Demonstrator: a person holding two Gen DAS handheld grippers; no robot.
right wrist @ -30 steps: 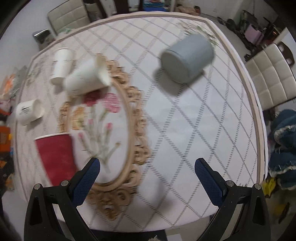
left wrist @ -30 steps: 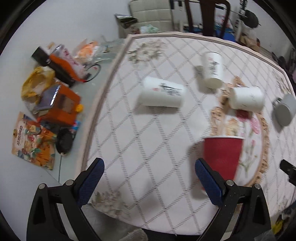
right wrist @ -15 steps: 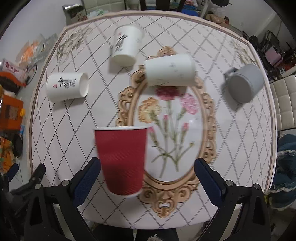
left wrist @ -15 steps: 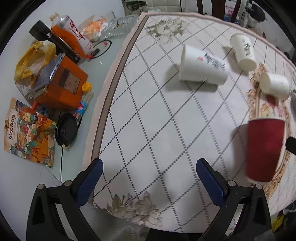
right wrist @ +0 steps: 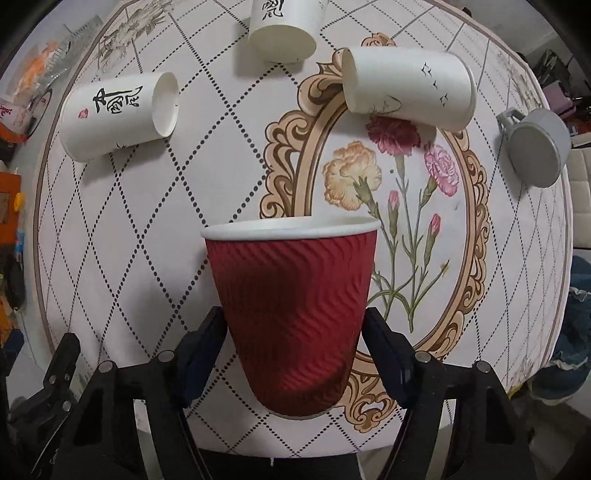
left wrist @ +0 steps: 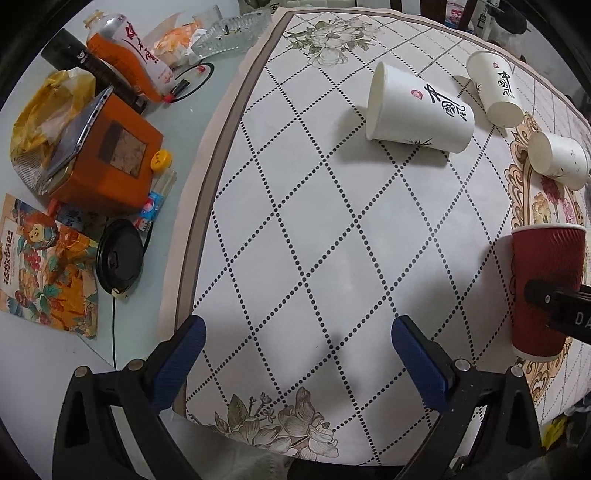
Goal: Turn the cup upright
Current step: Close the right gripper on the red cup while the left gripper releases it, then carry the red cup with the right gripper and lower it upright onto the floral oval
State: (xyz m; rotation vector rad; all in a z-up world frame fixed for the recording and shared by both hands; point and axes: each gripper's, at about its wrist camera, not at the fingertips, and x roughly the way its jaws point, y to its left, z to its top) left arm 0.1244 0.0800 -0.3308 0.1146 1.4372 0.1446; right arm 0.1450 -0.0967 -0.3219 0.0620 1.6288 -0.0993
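A red ribbed paper cup (right wrist: 291, 314) stands upright near the table's front edge, rim up. My right gripper (right wrist: 293, 343) has its fingers on both sides of the cup's lower half, touching or nearly touching it. In the left wrist view the red cup (left wrist: 543, 291) is at the far right with the right gripper's black body in front of it. My left gripper (left wrist: 295, 354) is open and empty over the tablecloth. Three white paper cups lie on their sides: one with calligraphy (right wrist: 118, 114), one at the top (right wrist: 284, 29), one on the oval frame print (right wrist: 406, 88).
A grey mug (right wrist: 535, 147) lies on its side at the right. Left of the tablecloth (left wrist: 314, 240) sit an orange box (left wrist: 107, 162), a drink bottle (left wrist: 129, 59), a black round lid (left wrist: 118, 258), a printed packet (left wrist: 40, 266) and a glass ashtray (left wrist: 232, 33).
My right gripper has moved in on the red cup, and its fingers have narrowed around the lower half. My left gripper has shifted slightly; the cup now sits farther right in its view.
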